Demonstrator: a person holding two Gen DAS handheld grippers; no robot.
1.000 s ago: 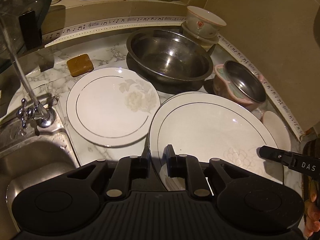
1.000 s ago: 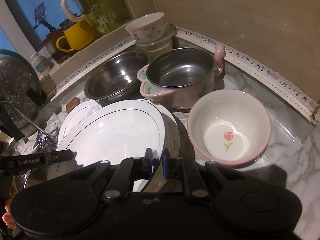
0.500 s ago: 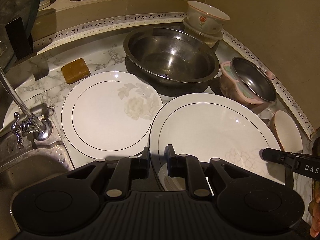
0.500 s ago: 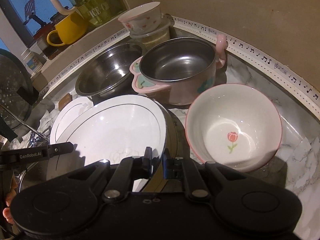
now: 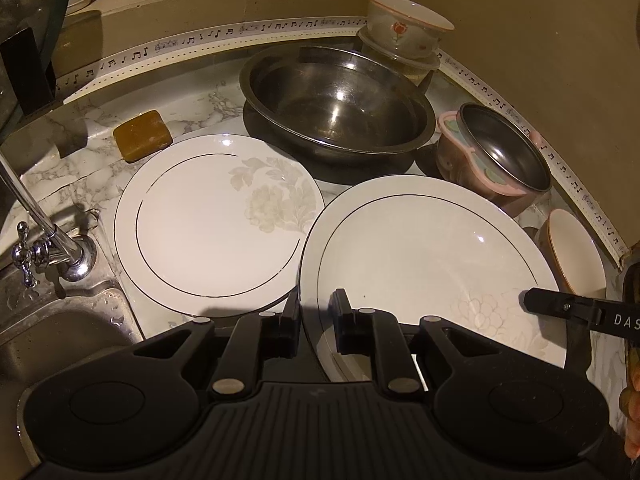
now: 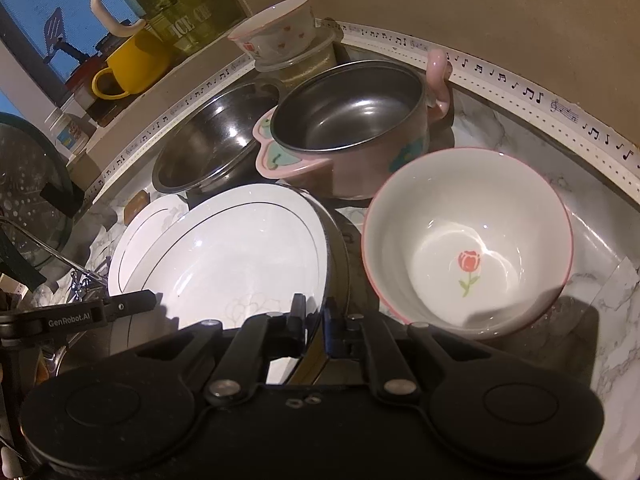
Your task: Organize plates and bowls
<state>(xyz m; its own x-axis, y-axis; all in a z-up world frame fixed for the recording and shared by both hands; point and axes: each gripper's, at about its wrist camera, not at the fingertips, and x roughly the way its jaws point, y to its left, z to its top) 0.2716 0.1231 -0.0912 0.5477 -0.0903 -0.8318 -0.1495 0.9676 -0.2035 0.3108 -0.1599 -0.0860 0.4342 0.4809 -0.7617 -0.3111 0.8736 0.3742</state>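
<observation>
A large white plate [image 5: 424, 252] with a thin dark ring hangs slightly tilted over the marble counter, held by both grippers. My left gripper [image 5: 318, 316] is shut on its left rim. My right gripper [image 6: 315, 316] pinches the right rim, its jaws closing tight with the rim between the pads. The same plate [image 6: 240, 256] fills the lower left of the right wrist view. A second flowered plate [image 5: 208, 224] lies flat to the left. Behind stand a steel bowl [image 5: 336, 104] and a pink pot [image 5: 500, 152]. A tulip bowl [image 6: 468, 240] sits right of the held plate.
A sink [image 5: 60, 332] with a faucet [image 5: 44, 248] lies at the left. A brown soap bar [image 5: 142, 140] sits behind the flat plate. A small rose bowl [image 5: 404, 28] tops a container in the back corner. A yellow mug [image 6: 132, 64] stands on the ledge.
Both grippers keep their hold on the large plate. Both views have drifted slightly, and the tulip bowl looks a little larger in the right wrist view.
</observation>
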